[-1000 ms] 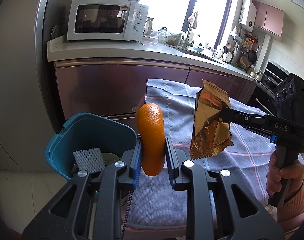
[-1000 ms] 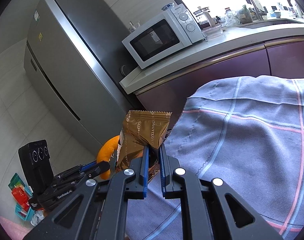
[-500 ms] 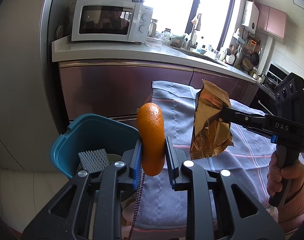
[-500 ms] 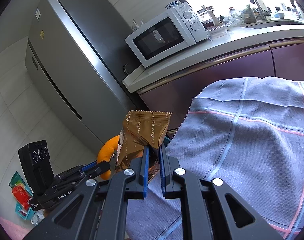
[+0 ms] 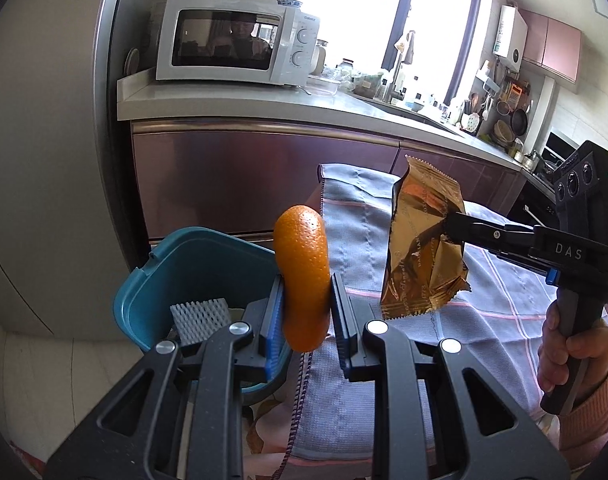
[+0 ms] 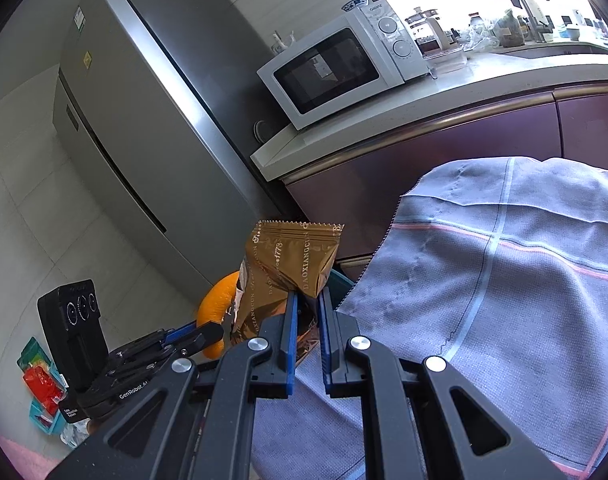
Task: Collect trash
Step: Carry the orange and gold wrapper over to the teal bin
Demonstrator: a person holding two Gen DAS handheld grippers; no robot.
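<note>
My left gripper (image 5: 306,298) is shut on a piece of orange peel (image 5: 303,268) and holds it upright just right of a teal bin (image 5: 160,280). A white foam net (image 5: 200,318) lies in the bin. My right gripper (image 6: 306,312) is shut on a crumpled gold snack wrapper (image 6: 288,272), held above the table's left edge. The wrapper also shows in the left wrist view (image 5: 422,252), right of the peel. The peel also shows in the right wrist view (image 6: 216,308), with the left gripper (image 6: 196,330) beside it.
A grey checked cloth (image 5: 384,344) covers the table (image 6: 504,300). Behind stand purple cabinets (image 5: 240,184) under a counter with a white microwave (image 5: 240,42), and a steel fridge (image 6: 144,128) at the left. Colourful packages (image 6: 40,388) lie on the floor.
The left gripper with the peel has shifted left, so the bin sits further right and larger in its view. The right gripper has drifted left with the wrapper.
</note>
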